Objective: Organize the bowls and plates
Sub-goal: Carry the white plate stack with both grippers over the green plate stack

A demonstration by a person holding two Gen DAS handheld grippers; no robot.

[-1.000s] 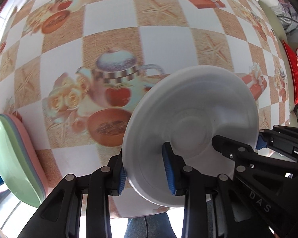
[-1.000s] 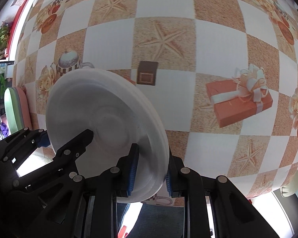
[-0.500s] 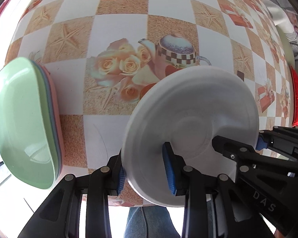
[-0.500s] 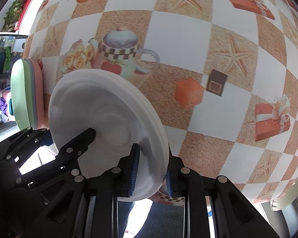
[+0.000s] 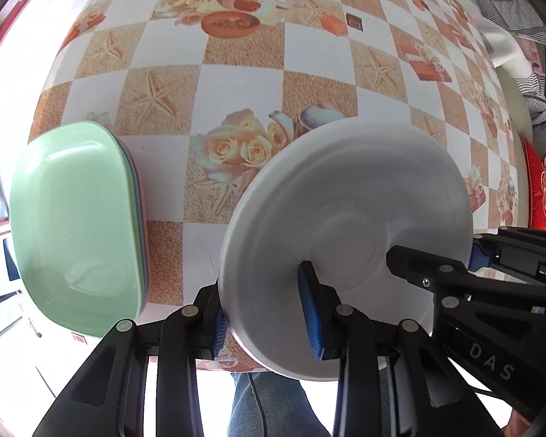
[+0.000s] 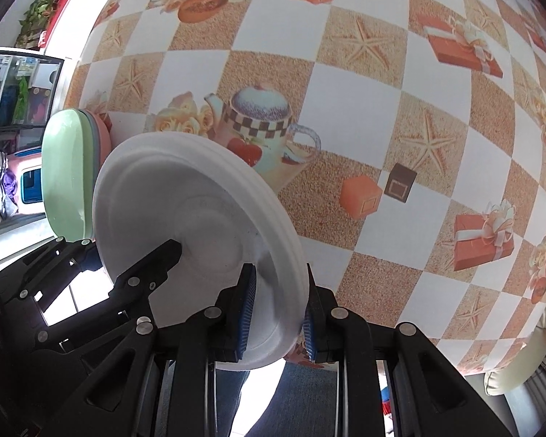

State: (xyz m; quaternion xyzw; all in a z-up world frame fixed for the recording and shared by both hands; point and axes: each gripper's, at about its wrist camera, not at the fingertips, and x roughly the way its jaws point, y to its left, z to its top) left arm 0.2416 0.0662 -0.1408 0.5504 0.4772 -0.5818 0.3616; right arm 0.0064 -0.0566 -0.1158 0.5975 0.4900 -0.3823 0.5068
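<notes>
Transport is the step in hand: left claw (image 5: 267, 318) and right claw (image 6: 276, 313) each clench the white plate stack (image 5: 345, 240) above the worktop (image 5: 236, 83); next, probably, lowering it beside the green-topped dish stack (image 5: 72, 218).

place: a home dining area | shown by: a table covered by a printed oilcloth (image 6: 364, 83) of teapots and roses | stacked pastel dishes (image 5: 76, 225) | red cushion (image 5: 542, 185) seen far right
</notes>
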